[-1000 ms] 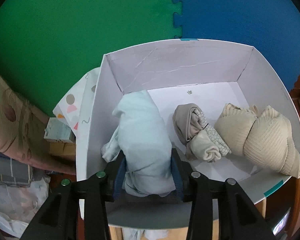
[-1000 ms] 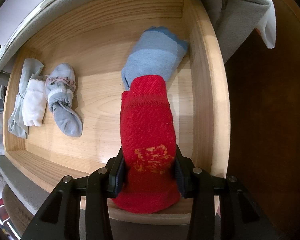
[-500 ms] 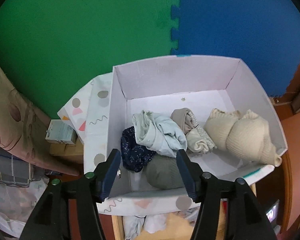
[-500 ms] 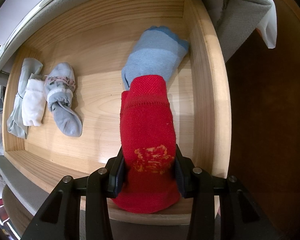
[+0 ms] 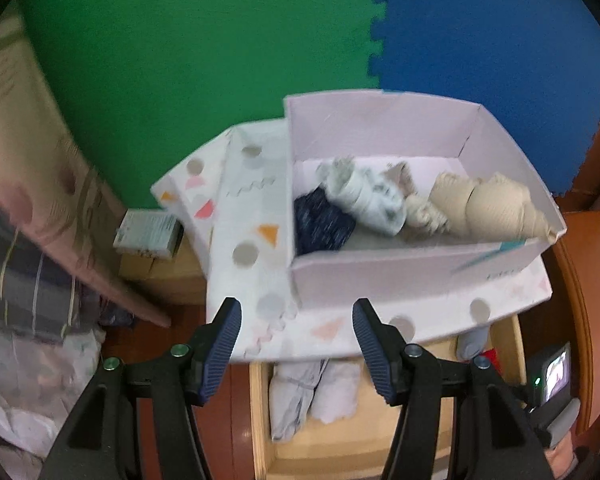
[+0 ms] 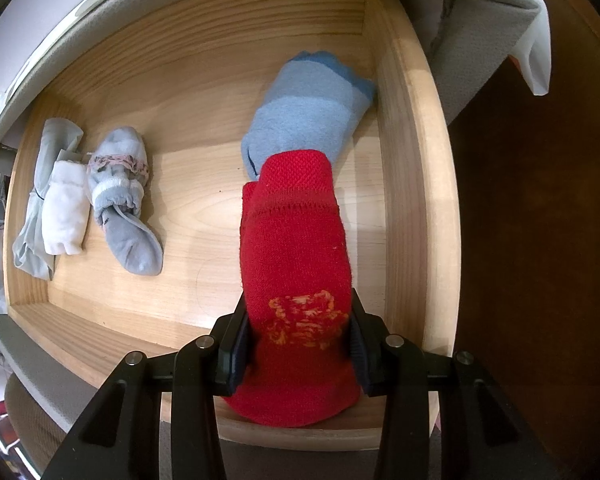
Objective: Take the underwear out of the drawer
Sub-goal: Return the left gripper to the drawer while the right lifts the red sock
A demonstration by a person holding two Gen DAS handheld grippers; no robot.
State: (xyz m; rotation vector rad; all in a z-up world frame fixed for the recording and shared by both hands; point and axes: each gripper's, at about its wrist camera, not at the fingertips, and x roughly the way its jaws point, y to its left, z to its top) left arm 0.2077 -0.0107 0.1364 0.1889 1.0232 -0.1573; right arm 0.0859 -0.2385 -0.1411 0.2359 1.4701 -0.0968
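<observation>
No text can be read — the small carton's (image 5: 148, 230) print is blurred.

Left tongs (image 5: 297, 340): jaws apart with nothing between the blue ribbed pads, angled steeply down, tips toward 12 o'clock in their own view.
Right tongs (image 6: 298, 332): pointing straight down, pads pressed on both sides of a red sock (image 6: 296, 264).

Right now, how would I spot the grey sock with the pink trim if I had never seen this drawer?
Look in the wooden drawer. On its left side lie three pale items side by side; the grey sock is the one nearest the middle, beside a white roll. Only it has a pink patterned band and a gathered white cuff; the blue sock and red sock lie far right.
</observation>
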